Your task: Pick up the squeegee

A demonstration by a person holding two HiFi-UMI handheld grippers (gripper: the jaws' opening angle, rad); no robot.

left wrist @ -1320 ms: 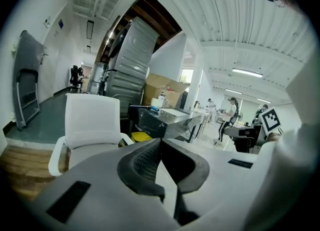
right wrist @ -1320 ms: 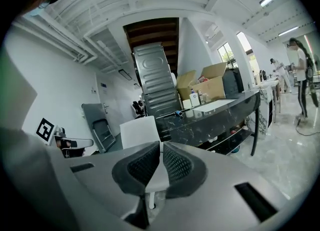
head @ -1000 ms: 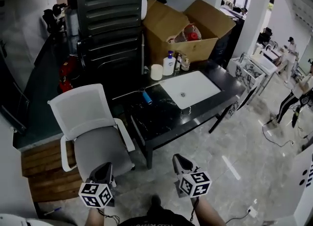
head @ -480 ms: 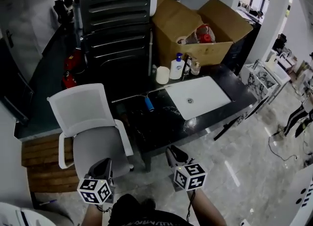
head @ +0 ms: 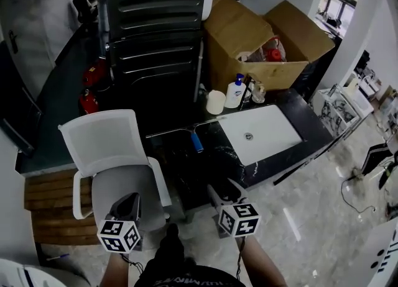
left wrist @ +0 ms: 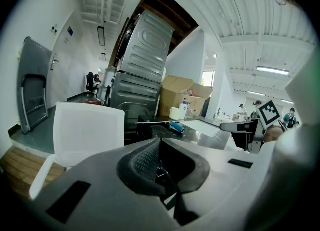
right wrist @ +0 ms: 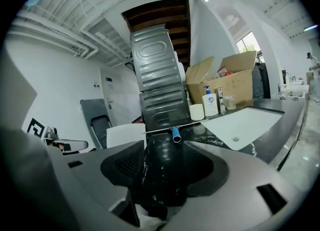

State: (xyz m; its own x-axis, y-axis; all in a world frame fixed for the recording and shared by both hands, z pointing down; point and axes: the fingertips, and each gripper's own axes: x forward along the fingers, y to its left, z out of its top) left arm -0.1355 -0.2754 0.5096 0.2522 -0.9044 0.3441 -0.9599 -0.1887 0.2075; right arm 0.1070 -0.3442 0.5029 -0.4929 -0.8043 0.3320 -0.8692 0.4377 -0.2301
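Note:
The squeegee [head: 197,141] lies on the black marble table [head: 186,174], its blue handle toward me and its thin metal blade running across behind it. The left gripper view shows the squeegee [left wrist: 176,126] far ahead, and in the right gripper view the squeegee [right wrist: 175,134] lies almost straight in front. My right gripper [head: 225,187] hovers at the table's near edge, well short of the squeegee; its jaws are opening and nothing is between them. My left gripper [head: 127,205] hangs over the chair seat, jaws shut and empty.
A white office chair [head: 106,149] stands left of the table, under my left gripper. A white sink basin [head: 261,133] is set in the table's right half. A soap bottle [head: 235,91], a white roll [head: 215,102] and an open cardboard box [head: 261,31] stand behind. A tall dark metal unit [head: 155,31] backs the table.
Both grippers have moved forward toward the table, which now lies closer in the head view. The right gripper's jaws, shut before, have spread apart.

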